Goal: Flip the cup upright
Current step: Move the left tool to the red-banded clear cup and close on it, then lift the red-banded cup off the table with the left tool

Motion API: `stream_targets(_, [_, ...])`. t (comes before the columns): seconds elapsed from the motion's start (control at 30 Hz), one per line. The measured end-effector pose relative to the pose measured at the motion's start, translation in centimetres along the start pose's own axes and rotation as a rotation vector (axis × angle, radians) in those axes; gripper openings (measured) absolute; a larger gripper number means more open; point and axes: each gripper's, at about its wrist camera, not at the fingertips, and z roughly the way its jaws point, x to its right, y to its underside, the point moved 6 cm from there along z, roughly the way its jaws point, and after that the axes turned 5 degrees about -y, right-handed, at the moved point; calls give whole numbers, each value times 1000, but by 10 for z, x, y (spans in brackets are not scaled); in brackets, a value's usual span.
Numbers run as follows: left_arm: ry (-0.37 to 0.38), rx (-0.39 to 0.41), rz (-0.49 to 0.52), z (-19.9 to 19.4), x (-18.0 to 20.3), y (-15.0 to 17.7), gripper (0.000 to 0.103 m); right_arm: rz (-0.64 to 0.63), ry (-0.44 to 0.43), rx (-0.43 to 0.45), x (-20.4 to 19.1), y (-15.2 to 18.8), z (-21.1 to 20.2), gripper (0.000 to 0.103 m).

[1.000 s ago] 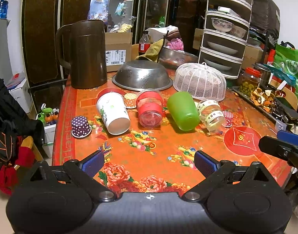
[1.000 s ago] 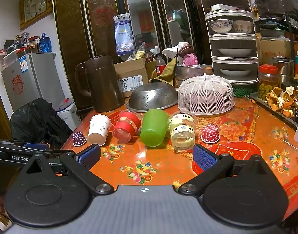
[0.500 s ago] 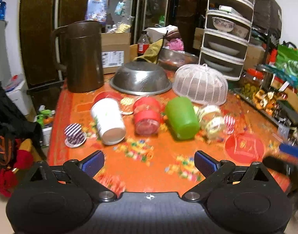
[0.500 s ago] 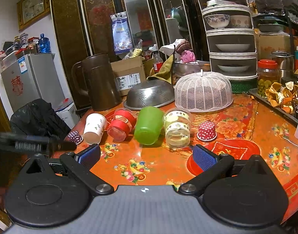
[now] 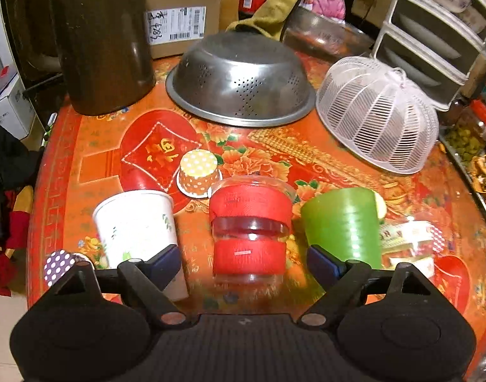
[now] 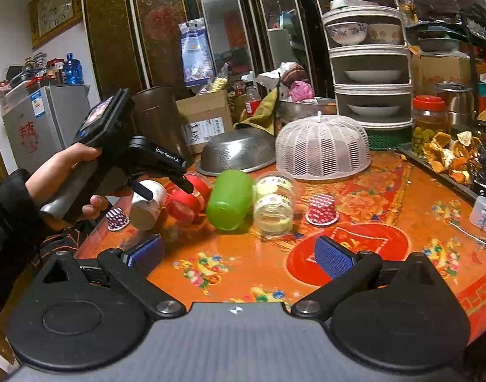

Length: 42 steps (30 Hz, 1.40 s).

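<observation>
Several cups lie on their sides in a row on the orange table: a white paper cup, a clear cup with red bands, a green plastic cup and a clear cup with yellow labels. My left gripper is open and hangs just above the red-banded cup, one finger on each side of it, not touching. In the right wrist view the left gripper shows over the white paper cup and red-banded cup. My right gripper is open and empty near the table's front edge.
A steel colander, a white mesh food cover and a brown jug stand behind the cups. Small dotted paper cups sit upside down around them. A tray of jars and peels lies at the right.
My left gripper has moved forward and down over the table, from the front edge to above the red-banded cup. The right gripper has barely moved.
</observation>
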Motion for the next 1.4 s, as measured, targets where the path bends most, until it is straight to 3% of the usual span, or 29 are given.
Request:
stream_targets(0.27, [-36, -38, 64, 22, 13, -6, 85, 24, 2, -5, 11, 4, 0, 102])
stream_targets(0.43, [-47, -68, 76, 32, 16, -4, 70, 31, -6, -10, 13, 6, 1, 102])
stream_targets(0.5, [-46, -77, 85, 34, 17, -2, 60, 32, -6, -11, 13, 6, 1, 102])
stream_targets(0.67, [-52, -7, 108, 5, 14, 3, 59, 36, -12, -13, 13, 6, 3, 102])
stream_targets(0.9, [71, 141, 142, -108, 6, 56, 59, 31, -38, -27, 10, 8, 6, 102])
stream_targets(1.03, [214, 174, 70, -156, 0, 109, 59, 63, -34, -43, 16, 11, 7, 102])
stream_targets(1.1, [263, 162, 29, -159, 0, 134, 59, 90, -34, -60, 19, 15, 8, 102])
stream_targets(1.27, [294, 36, -16, -121, 14, 183, 59, 121, -17, -128, 20, 23, 9, 102])
stream_targets(1.4, [347, 13, -34, -106, 25, 198, 59, 192, -137, -154, 11, 27, 7, 102])
